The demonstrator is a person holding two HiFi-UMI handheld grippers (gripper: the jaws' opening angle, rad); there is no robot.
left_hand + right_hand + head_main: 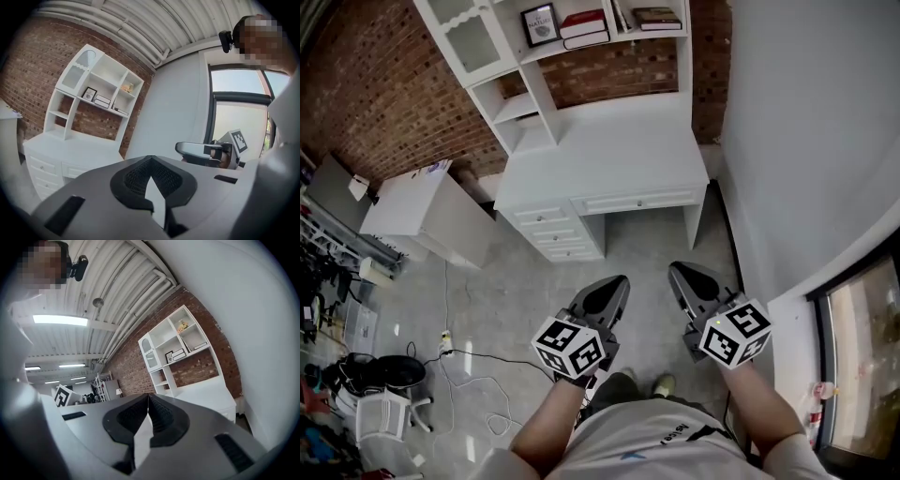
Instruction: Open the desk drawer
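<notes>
Against the brick wall (394, 84) stands the white bench (609, 150), its wide drawer (636, 201) closed flush just under the top, and well short of it, above the grey floor (516, 291), the left tongs (617, 286) and right tongs (681, 275) hang side by side, each pinched together on nothing.

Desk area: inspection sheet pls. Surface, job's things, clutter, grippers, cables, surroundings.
Surface: white desktop, nothing seen on it.
Job's things: desk drawer shut, under the desktop, untouched.
Clutter: books and framed picture on the hutch shelves.
Grippers: left gripper and right gripper both shut, empty, short of the desk.
Cables: floor cable lying loose, left.
Surroundings: brick wall, white cabinet, window.
</notes>
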